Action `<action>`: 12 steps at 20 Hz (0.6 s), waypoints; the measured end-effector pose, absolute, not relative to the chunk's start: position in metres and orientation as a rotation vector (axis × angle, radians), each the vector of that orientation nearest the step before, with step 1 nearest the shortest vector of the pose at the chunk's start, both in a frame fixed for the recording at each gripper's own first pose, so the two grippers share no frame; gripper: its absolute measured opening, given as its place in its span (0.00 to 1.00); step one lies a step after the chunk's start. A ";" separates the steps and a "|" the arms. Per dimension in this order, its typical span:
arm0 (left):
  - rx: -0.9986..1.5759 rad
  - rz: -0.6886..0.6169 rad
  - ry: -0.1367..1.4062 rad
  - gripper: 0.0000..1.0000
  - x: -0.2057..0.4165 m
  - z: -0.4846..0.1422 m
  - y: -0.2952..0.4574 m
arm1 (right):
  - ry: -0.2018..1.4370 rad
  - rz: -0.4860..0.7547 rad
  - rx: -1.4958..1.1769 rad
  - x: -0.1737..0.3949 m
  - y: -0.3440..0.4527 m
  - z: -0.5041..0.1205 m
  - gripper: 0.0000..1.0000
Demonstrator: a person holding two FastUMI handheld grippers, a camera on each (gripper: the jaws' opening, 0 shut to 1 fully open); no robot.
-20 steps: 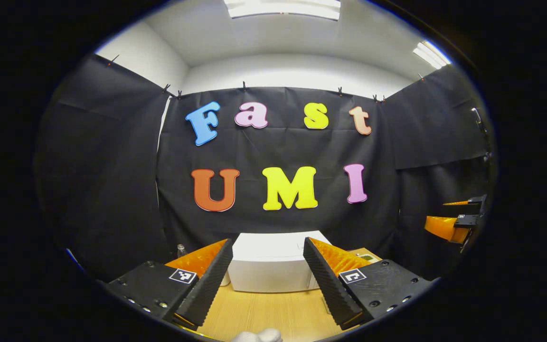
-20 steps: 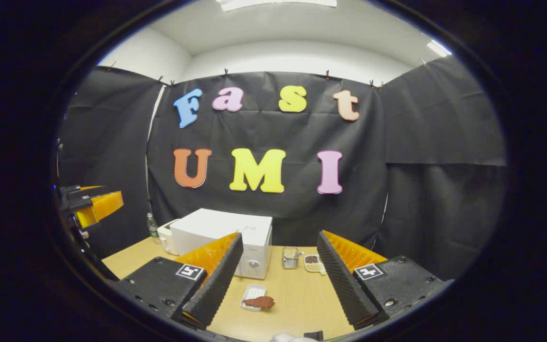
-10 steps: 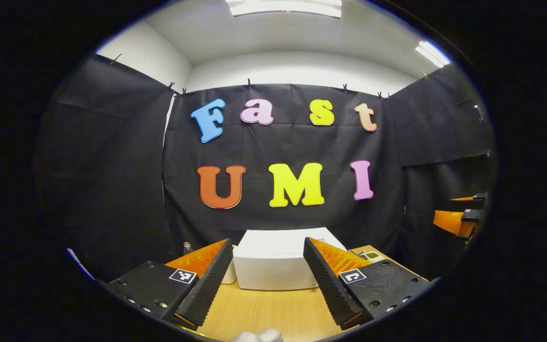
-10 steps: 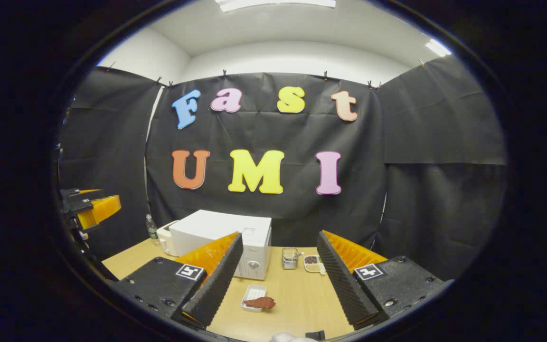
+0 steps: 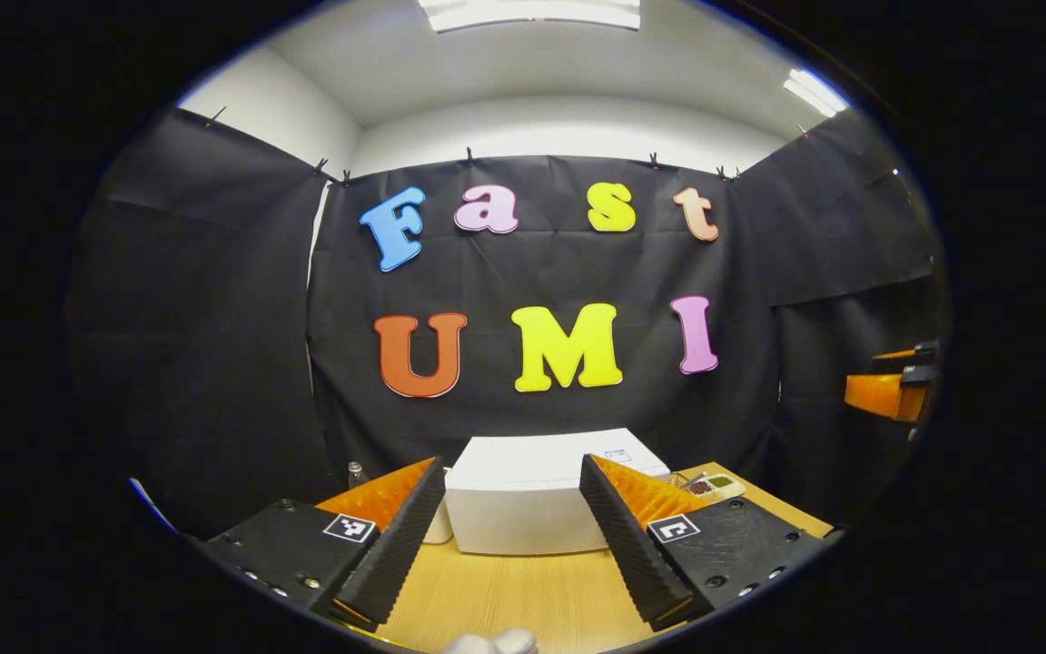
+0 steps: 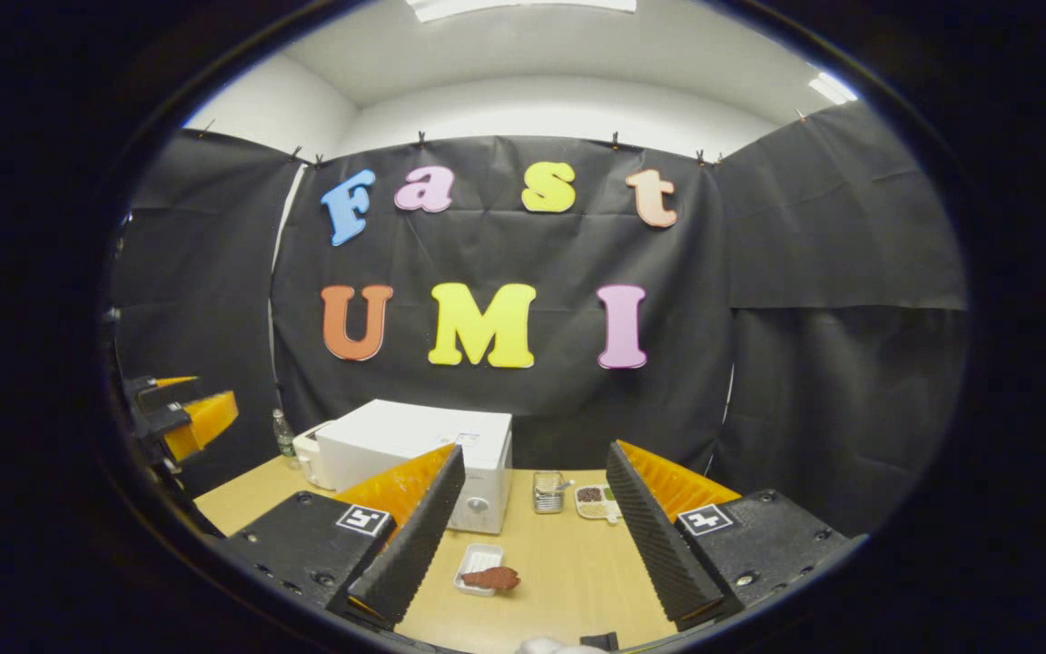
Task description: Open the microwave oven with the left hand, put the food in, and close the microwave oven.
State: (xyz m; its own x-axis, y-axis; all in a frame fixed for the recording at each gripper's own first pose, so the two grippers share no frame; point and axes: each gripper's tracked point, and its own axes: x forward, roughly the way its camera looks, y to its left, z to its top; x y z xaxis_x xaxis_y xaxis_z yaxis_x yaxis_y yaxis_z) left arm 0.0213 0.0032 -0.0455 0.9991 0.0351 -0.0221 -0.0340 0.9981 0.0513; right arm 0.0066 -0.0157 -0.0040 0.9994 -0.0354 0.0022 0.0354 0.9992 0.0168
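A white microwave oven [image 5: 523, 500] stands shut on the wooden table, straight ahead between the fingers of my left gripper [image 5: 512, 520], which is open and empty, well short of it. In the right gripper view the microwave oven [image 6: 414, 450] sits at the left, behind that gripper's left finger. A small white tray with a piece of brown food [image 6: 489, 578] lies on the table in front of it. My right gripper [image 6: 532, 527] is open and empty, held above and short of the food. The left gripper [image 6: 180, 420] shows at the far left edge there.
A small white appliance and a clear bottle [image 6: 283, 434] stand left of the microwave. A metal holder [image 6: 546, 490] and a dish of seeds or beans [image 6: 594, 498] sit to its right. The other gripper [image 5: 891, 386] shows at the right edge. The light wooden table [image 6: 568, 581] runs toward me.
Both views have tilted slightly, so the microwave and table show a little more. Both grippers stay open; nothing on the table has moved.
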 end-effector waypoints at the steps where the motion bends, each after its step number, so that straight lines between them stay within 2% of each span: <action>1: 0.062 0.029 0.027 0.93 0.028 -0.057 -0.004 | -0.001 -0.037 0.018 0.008 -0.021 -0.003 1.00; 3: 0.066 0.007 0.040 0.93 0.046 -0.081 -0.023 | 0.001 -0.044 0.009 0.011 -0.033 0.001 1.00; 4: 0.057 -0.006 0.053 0.93 0.056 -0.096 -0.034 | 0.004 -0.048 0.004 0.012 -0.039 0.001 0.92; 5: 0.044 -0.021 0.067 0.93 0.067 -0.111 -0.047 | 0.002 -0.056 -0.003 0.014 -0.048 0.004 1.00; 8: 0.010 -0.040 0.104 0.93 0.103 -0.156 -0.081 | 0.003 -0.080 -0.023 0.020 -0.077 0.013 1.00; 9: 0.012 -0.032 0.109 0.94 0.117 -0.172 -0.088 | 0.006 -0.091 -0.036 0.022 -0.088 0.015 0.92; 10: 0.024 -0.035 0.118 0.94 0.130 -0.184 -0.098 | 0.009 -0.108 -0.049 0.024 -0.100 0.016 1.00; 12: 0.046 -0.042 0.127 0.95 0.159 -0.212 -0.115 | 0.026 -0.135 -0.073 0.028 -0.121 0.015 1.00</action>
